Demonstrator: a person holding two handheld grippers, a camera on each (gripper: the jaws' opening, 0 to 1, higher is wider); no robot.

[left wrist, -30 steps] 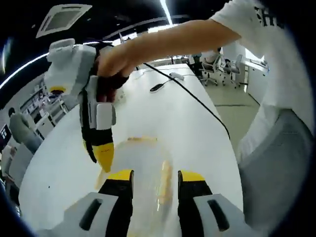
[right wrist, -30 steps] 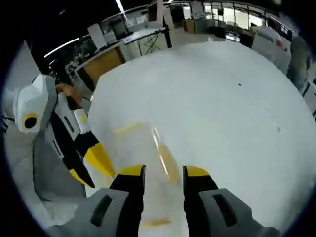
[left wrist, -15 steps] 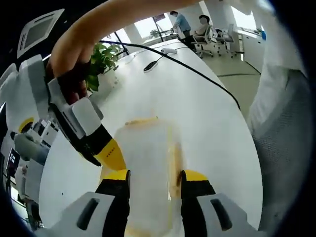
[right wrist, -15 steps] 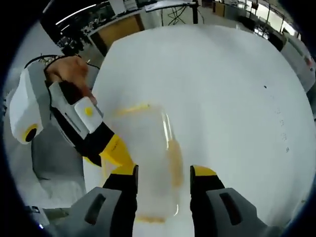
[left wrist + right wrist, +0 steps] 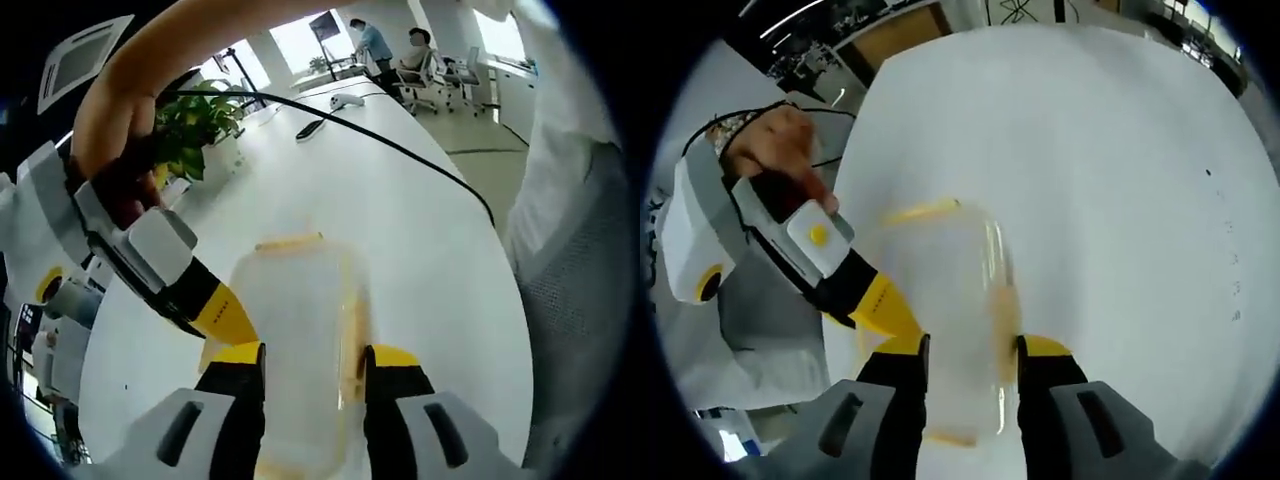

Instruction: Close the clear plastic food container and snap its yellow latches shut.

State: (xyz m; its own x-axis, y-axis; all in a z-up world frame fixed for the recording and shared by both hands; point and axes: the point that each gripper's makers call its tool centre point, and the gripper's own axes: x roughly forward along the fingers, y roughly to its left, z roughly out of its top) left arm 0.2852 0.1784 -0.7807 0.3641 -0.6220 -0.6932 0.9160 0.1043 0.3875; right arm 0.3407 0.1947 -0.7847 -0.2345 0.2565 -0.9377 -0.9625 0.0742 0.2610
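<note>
The clear plastic container (image 5: 300, 320) lies on the white table (image 5: 430, 250) with its lid on top. Yellow latches show at its far end (image 5: 288, 243) and along its right side (image 5: 353, 335). My left gripper (image 5: 313, 358) hangs just over the near part of the lid, jaws apart and holding nothing. The right gripper (image 5: 225, 318) slants in from the left, its yellow tips at the container's left edge. In the right gripper view the container (image 5: 950, 290) sits ahead of my right gripper (image 5: 970, 350), whose jaws are apart over it. The left gripper (image 5: 885, 308) touches its left side.
A black cable (image 5: 400, 150) runs across the table to small devices (image 5: 330, 103) at the far end. A potted plant (image 5: 190, 125) stands at the back left. The person's torso (image 5: 570, 300) lines the table's right edge. Office chairs stand beyond.
Both grippers have come down closer over the container, which now sits larger and centred between the jaws. The right jaws stand slightly narrower than half a second ago.
</note>
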